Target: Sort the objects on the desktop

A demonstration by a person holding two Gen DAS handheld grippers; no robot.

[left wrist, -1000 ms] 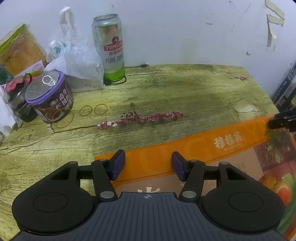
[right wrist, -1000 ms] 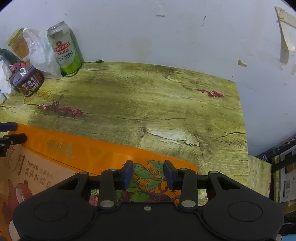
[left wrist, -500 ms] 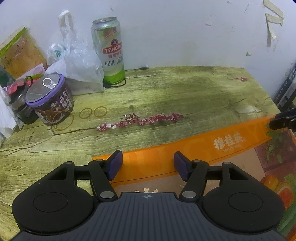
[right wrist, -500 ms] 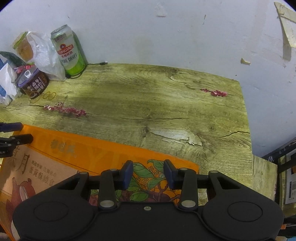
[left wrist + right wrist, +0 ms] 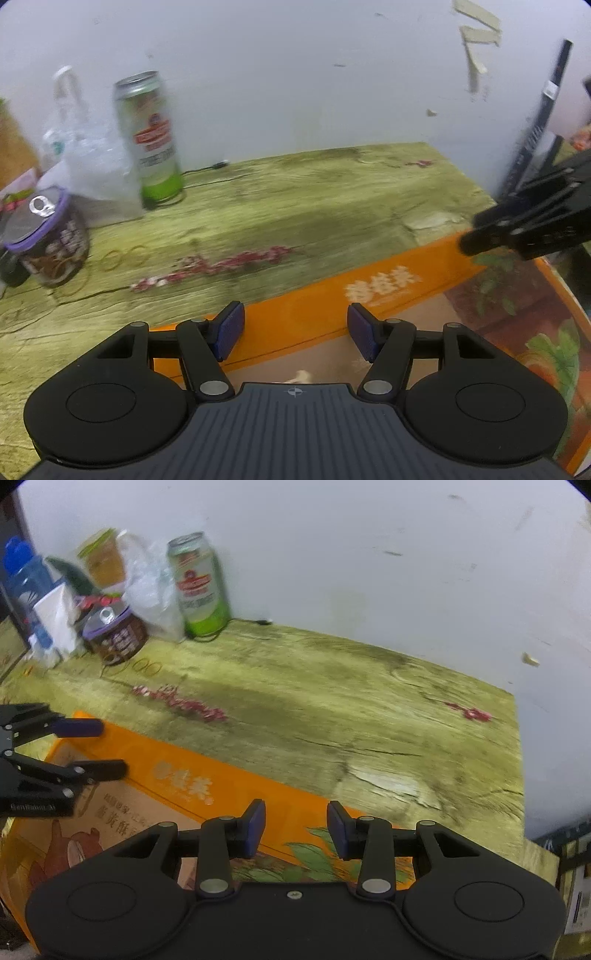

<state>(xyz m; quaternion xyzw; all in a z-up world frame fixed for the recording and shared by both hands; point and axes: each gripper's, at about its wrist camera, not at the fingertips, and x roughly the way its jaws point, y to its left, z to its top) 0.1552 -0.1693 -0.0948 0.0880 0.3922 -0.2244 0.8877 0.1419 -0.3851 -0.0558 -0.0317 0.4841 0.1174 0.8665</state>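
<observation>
Both grippers hang over the flat orange cardboard box (image 5: 317,314): left gripper (image 5: 294,334) wide apart, right gripper (image 5: 295,829) narrower, pads touching nothing.

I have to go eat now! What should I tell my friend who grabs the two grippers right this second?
Left gripper: open, pads on either side of the orange box edge, not pressing on it.
Right gripper: shut, seemingly pinching the box's other end.
Things: the box is at the front of the table. The green beer can, purple-lidded tin and plastic bag are back left by the wall. Rubber bands and red crumbs lie loose in the middle.
Done: nothing clearly sorted.
Left: place the box, then probably gather the loose bits.
</observation>
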